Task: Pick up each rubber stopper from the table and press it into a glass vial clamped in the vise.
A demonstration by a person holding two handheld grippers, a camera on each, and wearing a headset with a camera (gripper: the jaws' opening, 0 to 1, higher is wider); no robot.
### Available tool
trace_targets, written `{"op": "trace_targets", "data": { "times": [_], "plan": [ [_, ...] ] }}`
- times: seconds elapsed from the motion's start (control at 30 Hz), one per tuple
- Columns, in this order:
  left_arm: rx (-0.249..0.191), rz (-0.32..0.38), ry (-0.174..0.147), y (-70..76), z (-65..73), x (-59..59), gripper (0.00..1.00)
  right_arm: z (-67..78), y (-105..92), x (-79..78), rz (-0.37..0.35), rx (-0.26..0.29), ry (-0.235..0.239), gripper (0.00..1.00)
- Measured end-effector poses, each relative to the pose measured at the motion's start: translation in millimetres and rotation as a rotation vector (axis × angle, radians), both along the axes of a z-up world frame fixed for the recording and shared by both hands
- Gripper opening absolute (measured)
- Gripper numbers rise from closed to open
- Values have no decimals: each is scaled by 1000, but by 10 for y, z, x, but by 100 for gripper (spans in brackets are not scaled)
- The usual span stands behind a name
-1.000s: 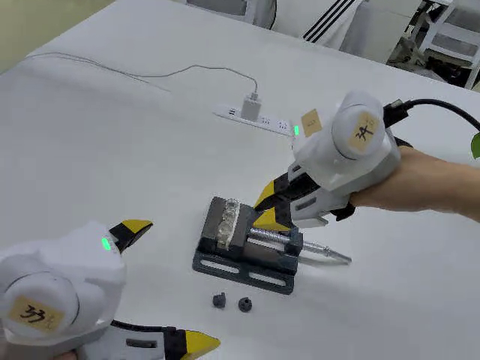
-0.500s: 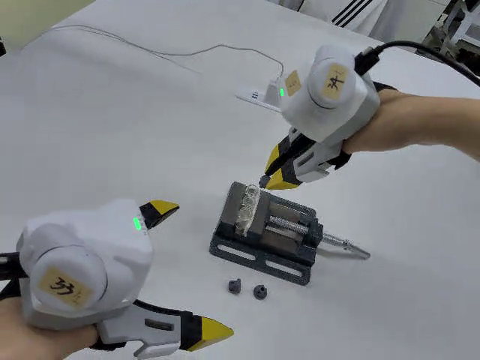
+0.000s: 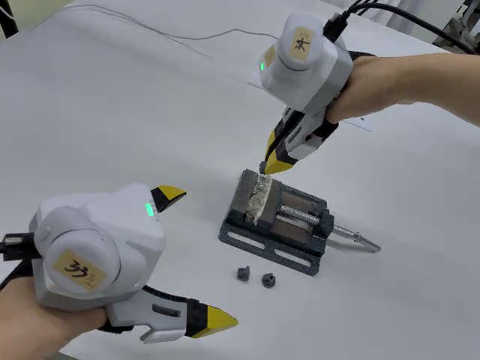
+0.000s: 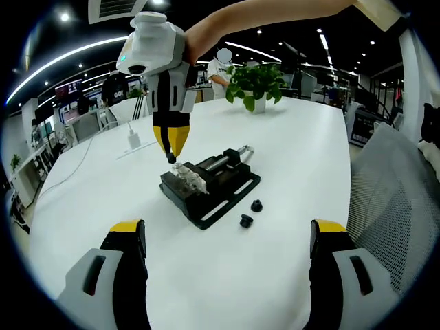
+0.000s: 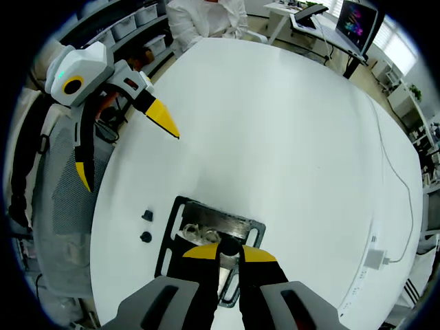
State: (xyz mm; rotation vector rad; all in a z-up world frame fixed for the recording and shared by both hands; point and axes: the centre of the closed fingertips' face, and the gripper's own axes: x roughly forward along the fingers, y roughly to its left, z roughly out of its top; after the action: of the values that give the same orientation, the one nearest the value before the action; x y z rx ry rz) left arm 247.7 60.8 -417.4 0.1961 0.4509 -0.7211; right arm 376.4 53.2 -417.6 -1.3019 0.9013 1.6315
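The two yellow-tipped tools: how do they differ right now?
The left tool has its jaws wide open and holds nothing; the right tool is closed on a dark rubber stopper. The left tool hovers over bare table, away from the vise; the right tool points down just above the glass vials clamped in it. Both have yellow tips and white bodies.

White table [image 3: 112,112] is carrying a black vise [image 3: 259,246], two rubber stoppers [image 3: 243,274] [image 3: 268,280] sitting just beside it, cable [image 3: 150,30] trailing beyond.
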Motion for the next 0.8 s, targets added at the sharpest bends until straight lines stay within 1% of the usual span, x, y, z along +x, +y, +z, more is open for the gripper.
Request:
{"op": "trace_targets", "data": {
  "times": [0.07,0.1,0.2,0.3,0.4,0.43,0.47,0.53,0.7,0.8],
  "plan": [
    [-2,0,1,-2,-5,-5,99,-24,-22,9,12,-17,-11,5],
    [-2,0,2,-4,-7,-6,99,-25,-23,2,14,-16,-14,5],
    [-6,-2,7,-19,-25,-19,99,-34,-44,-29,4,-22,-6,5],
    [-8,-3,11,-30,-44,-25,99,-53,-61,-19,4,-26,-7,5],
    [-11,-4,17,-45,-58,-28,99,-107,-114,-7,6,-46,-5,5],
    [-10,-4,17,-45,-61,-27,99,-100,-71,-14,-1,-26,0,5],
    [-11,-3,17,-44,-63,-26,99,-102,-66,-2,-10,-23,-6,5],
    [-16,-1,22,-44,-73,-28,99,-132,-104,6,-1,-42,-11,5],
    [-18,-1,29,-42,-99,-46,99,-120,-104,-27,13,-51,-19,5],
    [-21,1,32,-48,-103,-52,98,-118,-103,-15,-4,-51,-17,5]
  ]
}}
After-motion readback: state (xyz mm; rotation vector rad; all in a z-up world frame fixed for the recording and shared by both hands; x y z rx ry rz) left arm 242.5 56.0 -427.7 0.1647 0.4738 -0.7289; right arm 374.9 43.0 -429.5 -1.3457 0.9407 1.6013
